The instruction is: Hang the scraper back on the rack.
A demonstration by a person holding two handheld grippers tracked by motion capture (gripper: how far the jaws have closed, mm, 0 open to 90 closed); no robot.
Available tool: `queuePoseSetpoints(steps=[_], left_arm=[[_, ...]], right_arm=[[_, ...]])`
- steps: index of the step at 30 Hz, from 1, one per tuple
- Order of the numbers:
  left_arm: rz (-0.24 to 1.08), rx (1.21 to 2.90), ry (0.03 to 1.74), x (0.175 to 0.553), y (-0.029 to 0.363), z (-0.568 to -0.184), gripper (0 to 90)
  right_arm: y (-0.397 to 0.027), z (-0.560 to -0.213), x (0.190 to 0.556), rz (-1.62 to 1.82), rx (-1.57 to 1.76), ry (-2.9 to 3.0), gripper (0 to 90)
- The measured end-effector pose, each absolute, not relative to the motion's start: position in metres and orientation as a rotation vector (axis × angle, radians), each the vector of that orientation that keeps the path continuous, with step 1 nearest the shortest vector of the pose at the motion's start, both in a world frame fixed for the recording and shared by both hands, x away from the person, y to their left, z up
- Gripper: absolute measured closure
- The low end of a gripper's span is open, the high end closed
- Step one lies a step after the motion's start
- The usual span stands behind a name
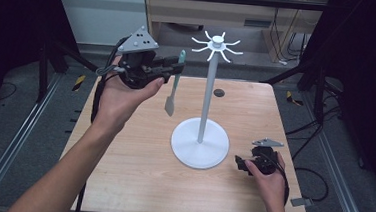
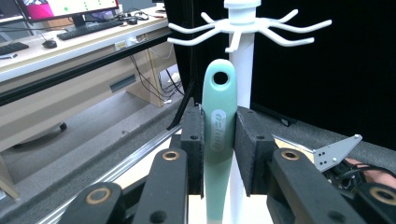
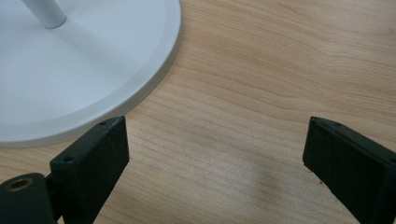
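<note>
A white stand (image 1: 206, 102) with a round base and a ring of hooks (image 1: 215, 45) at its top rises from the middle of the wooden table. My left gripper (image 1: 176, 65) is raised left of the hooks, shut on the mint-green handle of a utensil (image 1: 172, 87) whose grey blade hangs down. In the left gripper view the handle (image 2: 219, 135) stands upright between the pads, its hanging hole just below the hooks (image 2: 247, 30). My right gripper (image 1: 242, 165) rests low on the table by the stand's base (image 3: 79, 60), open, with bare wood between its jaws.
The table (image 1: 136, 167) has a small dark hole (image 1: 219, 92) near its far edge. Black frame bars and metal rails flank both sides. A desk with cables stands behind.
</note>
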State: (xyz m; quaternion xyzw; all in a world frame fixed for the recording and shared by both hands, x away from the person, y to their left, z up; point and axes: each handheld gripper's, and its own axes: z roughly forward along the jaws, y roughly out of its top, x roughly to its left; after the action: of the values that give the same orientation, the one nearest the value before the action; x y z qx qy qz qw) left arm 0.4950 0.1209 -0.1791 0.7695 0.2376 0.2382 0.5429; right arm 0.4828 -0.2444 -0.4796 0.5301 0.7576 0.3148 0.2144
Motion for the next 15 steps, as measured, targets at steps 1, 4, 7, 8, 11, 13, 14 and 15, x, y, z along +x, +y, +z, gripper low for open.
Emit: queuePoseSetpoints(steps=[1, 4, 7, 8, 11, 13, 14, 15], left_arm=[[0.566, 1.825, 0.563, 0.495, 0.120, -0.179, 74.3], [0.568, 1.822, 0.563, 0.496, 0.118, -0.178, 74.2], [0.572, 1.818, 0.561, 0.497, 0.117, -0.176, 74.2], [0.573, 1.820, 0.559, 0.497, 0.116, -0.175, 74.2], [0.570, 1.818, 0.555, 0.497, 0.113, -0.173, 74.2], [0.567, 1.816, 0.555, 0.497, 0.111, -0.172, 74.2], [0.568, 1.816, 0.553, 0.498, 0.110, -0.172, 74.2], [0.570, 1.818, 0.551, 0.498, 0.109, -0.172, 74.2]], right_arm=[[-0.245, -0.480, 0.483, 0.872, 1.471, 2.102, 7.5], [-0.245, -0.480, 0.483, 0.873, 1.470, 2.101, 7.5], [-0.245, -0.480, 0.483, 0.873, 1.468, 2.101, 7.5], [-0.245, -0.480, 0.483, 0.873, 1.468, 2.101, 7.5], [-0.245, -0.480, 0.483, 0.874, 1.468, 2.101, 7.5], [-0.245, -0.479, 0.483, 0.870, 1.468, 2.102, 7.5], [-0.245, -0.479, 0.483, 0.870, 1.468, 2.102, 7.5], [-0.245, -0.479, 0.482, 0.874, 1.475, 2.102, 7.5]])
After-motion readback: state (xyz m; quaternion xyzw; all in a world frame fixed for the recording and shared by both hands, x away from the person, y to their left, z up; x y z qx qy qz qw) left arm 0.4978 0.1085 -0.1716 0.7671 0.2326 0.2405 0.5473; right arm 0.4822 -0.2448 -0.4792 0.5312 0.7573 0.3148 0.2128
